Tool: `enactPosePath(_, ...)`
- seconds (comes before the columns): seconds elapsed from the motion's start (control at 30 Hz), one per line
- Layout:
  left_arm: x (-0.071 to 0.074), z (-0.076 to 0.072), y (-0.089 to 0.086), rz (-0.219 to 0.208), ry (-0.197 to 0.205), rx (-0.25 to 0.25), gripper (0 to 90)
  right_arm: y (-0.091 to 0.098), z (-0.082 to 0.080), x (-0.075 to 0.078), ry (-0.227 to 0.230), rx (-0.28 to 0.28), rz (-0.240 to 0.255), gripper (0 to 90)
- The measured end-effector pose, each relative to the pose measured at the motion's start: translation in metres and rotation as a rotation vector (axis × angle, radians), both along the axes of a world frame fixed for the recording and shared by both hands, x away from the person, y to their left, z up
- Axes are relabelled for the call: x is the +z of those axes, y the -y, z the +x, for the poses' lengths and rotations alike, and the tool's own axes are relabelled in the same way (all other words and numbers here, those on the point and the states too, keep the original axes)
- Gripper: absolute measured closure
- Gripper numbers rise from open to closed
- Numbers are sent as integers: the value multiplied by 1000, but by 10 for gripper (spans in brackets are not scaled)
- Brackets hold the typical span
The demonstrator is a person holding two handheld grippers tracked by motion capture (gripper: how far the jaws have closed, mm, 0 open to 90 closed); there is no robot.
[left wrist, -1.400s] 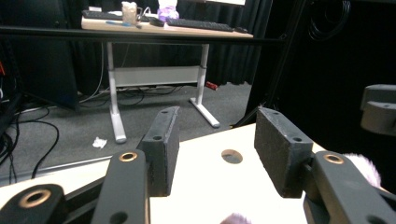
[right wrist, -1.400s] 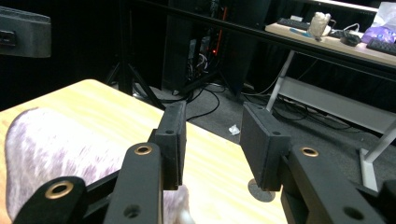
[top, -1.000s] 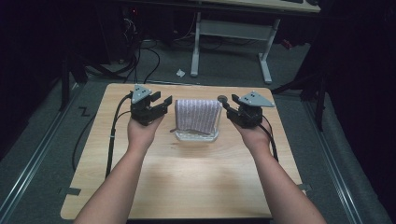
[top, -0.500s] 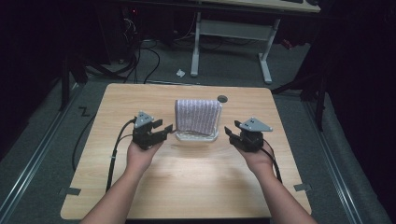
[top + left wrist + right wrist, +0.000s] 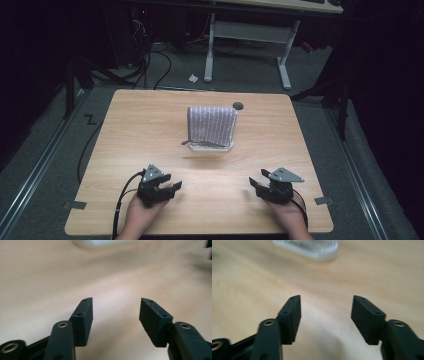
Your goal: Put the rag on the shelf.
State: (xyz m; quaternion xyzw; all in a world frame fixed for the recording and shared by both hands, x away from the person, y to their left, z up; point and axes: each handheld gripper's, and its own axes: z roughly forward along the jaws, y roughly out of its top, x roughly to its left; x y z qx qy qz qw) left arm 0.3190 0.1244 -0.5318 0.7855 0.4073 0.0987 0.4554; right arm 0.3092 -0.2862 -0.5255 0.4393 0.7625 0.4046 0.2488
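Striped cloth point(image 5: 212, 125) stands draped over a white holder point(image 5: 212, 147) mid-bench point(image 5: 150, 120), its width running left-right, straight ahead of both claws and well apart from them. Left claw point(image 5: 172, 187) and right claw point(image 5: 254, 184) sit near the front edge, about equally far from the cloth. Both jaw pairs have just been opening and stand wide, nothing between them.
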Motion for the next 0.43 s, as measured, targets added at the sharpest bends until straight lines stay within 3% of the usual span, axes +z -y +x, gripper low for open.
enactPosePath(0.07, -4, -11, -3, 54, 13, 1, 436, 7, -9, -1, -3, -17, 3, 418)
enactPosePath(0.13, -6, -11, -5, 68, 22, 9, 429, 10, -11, -2, -11, -22, 1, 416)
enactPosePath(0.27, -7, -2, -10, 15, 23, 34, 394, 9, -5, -3, -25, -43, 18, 415)
enactPosePath(0.37, -8, 3, -17, -86, -56, 42, 370, 6, -5, -6, -30, -30, 13, 415)
enactPosePath(0.43, -8, 4, -18, -78, -45, 50, 355, 5, -5, -7, -26, -18, 0, 411)
